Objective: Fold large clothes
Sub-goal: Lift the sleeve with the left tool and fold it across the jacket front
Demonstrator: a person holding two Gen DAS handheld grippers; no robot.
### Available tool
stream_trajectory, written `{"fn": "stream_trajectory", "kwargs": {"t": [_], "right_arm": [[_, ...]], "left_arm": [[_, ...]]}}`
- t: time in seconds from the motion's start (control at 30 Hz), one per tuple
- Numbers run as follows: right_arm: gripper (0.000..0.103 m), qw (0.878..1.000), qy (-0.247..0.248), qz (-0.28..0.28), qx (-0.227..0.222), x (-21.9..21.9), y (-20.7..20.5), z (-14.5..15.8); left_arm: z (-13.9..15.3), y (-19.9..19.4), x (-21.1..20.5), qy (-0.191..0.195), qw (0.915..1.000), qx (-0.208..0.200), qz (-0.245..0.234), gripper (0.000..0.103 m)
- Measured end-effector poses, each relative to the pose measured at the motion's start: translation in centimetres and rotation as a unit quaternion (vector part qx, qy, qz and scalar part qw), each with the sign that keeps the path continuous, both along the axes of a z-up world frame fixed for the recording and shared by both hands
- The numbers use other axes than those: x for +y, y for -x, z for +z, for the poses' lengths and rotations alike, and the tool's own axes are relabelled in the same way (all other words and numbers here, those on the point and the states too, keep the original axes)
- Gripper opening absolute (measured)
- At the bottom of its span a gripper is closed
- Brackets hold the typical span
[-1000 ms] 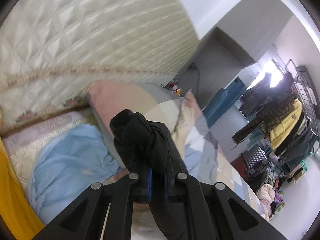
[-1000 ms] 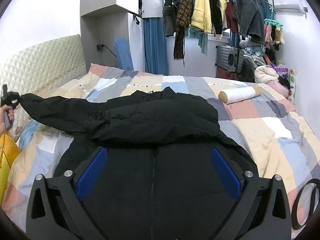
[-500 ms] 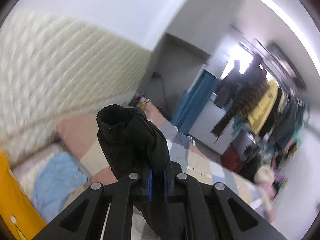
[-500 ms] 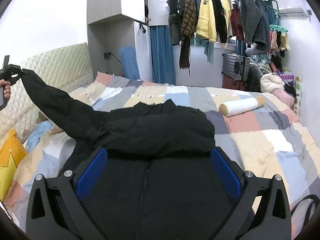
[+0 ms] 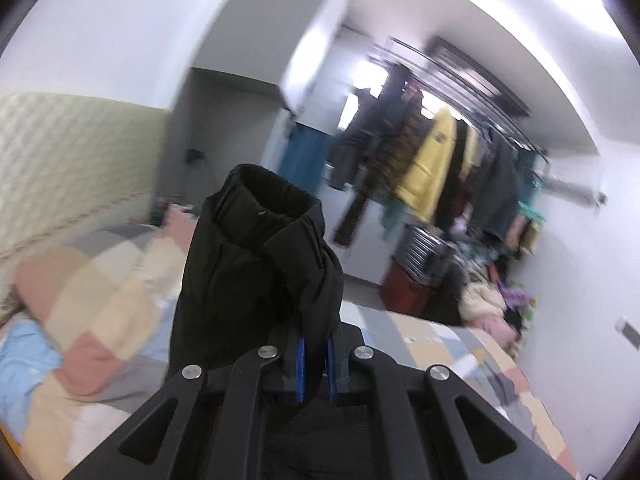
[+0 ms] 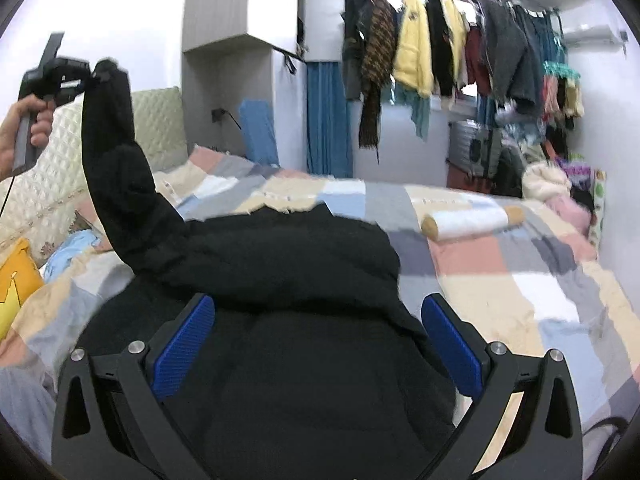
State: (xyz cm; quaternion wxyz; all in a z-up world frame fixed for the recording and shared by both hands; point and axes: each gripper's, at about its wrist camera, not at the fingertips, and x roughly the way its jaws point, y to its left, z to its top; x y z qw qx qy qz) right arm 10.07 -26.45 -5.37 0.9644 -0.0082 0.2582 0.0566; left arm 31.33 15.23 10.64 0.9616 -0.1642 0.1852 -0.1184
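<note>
A large black padded jacket [image 6: 288,280] lies spread on the patchwork bed [image 6: 520,280]. My left gripper [image 5: 314,364] is shut on the cuff of the jacket's sleeve [image 5: 260,256]. In the right wrist view that left gripper [image 6: 86,78] holds the sleeve [image 6: 116,172] high above the bed's left side, near the headboard. My right gripper [image 6: 316,344] is open and empty, its blue pads [image 6: 182,344] spread wide just above the jacket's body.
A quilted cream headboard [image 6: 48,176] is at the left, with a yellow cushion [image 6: 16,280] and blue cloth [image 6: 68,252] below it. A white bolster roll [image 6: 472,220] lies on the bed at right. A rail of hanging clothes [image 6: 440,48] and a suitcase stand behind.
My left gripper has lifted the sleeve from low over the bed's left side to high in the air and swung toward the room. The right gripper has stayed open over the jacket.
</note>
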Motion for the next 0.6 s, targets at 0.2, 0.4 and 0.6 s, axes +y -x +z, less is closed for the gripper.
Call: {"fn": "stream_trajectory", "kwargs": {"t": [0.2, 0.4, 0.6], "right_arm": [[0.103, 0.999, -0.022, -0.02, -0.032, -3.0, 1.3, 0.8], [0.103, 0.999, -0.044, -0.025, -0.013, -5.0, 1.2, -1.0], [0.103, 0.998, -0.05, -0.035, -0.026, -6.3, 1.3, -1.5]], "left_arm": [[-1.1, -1.3, -12.3, -0.03, 0.9969, 0.008, -0.072, 0.007], [-6.0, -2.1, -23.4, -0.042, 0.9904, 0.024, -0.129, 0.007], [-14.7, -3.1, -30.5, -0.059, 0.9809, 0.067, -0.173, 0.007]]}}
